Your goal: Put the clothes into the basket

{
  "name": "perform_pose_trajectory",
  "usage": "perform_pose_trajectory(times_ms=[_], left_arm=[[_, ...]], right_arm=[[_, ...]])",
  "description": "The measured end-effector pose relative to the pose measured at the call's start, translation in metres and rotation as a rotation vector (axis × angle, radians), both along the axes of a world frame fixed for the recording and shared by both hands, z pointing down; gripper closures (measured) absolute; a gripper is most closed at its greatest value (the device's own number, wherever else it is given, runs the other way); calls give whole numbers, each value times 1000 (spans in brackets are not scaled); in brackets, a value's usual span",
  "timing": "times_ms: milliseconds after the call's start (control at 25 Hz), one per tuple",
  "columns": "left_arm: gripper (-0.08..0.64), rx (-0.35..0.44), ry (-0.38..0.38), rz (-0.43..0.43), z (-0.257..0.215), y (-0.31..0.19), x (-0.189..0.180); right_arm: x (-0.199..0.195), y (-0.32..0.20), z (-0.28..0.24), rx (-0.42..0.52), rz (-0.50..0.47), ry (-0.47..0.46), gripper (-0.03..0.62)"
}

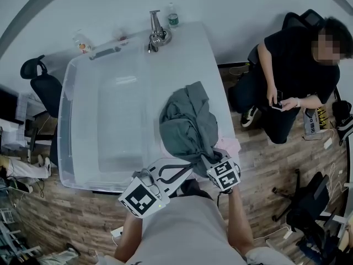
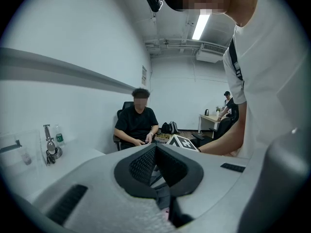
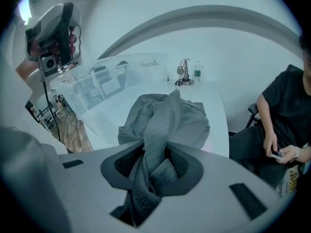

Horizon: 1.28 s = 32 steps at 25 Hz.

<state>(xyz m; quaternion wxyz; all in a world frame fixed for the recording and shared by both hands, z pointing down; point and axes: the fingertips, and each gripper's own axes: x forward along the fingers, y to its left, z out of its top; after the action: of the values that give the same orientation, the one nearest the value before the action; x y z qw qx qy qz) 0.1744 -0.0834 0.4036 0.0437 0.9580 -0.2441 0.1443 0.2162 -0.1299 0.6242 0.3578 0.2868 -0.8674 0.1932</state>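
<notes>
The right tool (image 3: 155, 154) is clamped on a fold of the grey garment (image 1: 190, 123). A twisted rope of the cloth runs up between its dark pads, and the rest of the garment spreads out beyond them in a loose heap. The heap lies on the white bench (image 1: 215, 76), just to the right of the clear basket (image 1: 66, 93), and its near end is gathered up to the tool. The basket fills the left part of the bench, and no clothes show inside it. A pale pink cloth (image 1: 229, 146) peeks out at the near right edge of the bench, partly under the grey garment.

The left tool (image 2: 155, 148) has its jaws together at the tips with nothing between them. It points rightward, just beside the right tool. A metal tap (image 1: 156, 32) and a small bottle (image 1: 172, 16) stand at the far end of the bench. To the right, a seated person (image 1: 292, 65) in dark clothes looks down at a phone.
</notes>
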Motion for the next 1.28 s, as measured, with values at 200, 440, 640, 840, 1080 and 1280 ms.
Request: perform_pose_trajectory(times_ms=[200, 440, 640, 840, 1080, 1280], left_arm=[[555, 11, 30, 19, -8, 4, -2], [555, 21, 20, 38, -10, 6, -10], [555, 27, 28, 40, -14, 6, -15], [555, 46, 46, 31, -20, 7, -19], [555, 59, 54, 17, -23, 10, -26], [555, 81, 47, 14, -26, 11, -35]], right_arm=[[-1, 1, -10, 14, 39, -21, 505], [-4, -3, -29, 23, 96, -103, 512], [-7, -8, -49, 45, 113, -147, 518], [-14, -12, -77, 89, 112, -193, 520], [-22, -16, -106, 136, 112, -241, 520], [-29, -21, -137, 165, 119, -309, 520]])
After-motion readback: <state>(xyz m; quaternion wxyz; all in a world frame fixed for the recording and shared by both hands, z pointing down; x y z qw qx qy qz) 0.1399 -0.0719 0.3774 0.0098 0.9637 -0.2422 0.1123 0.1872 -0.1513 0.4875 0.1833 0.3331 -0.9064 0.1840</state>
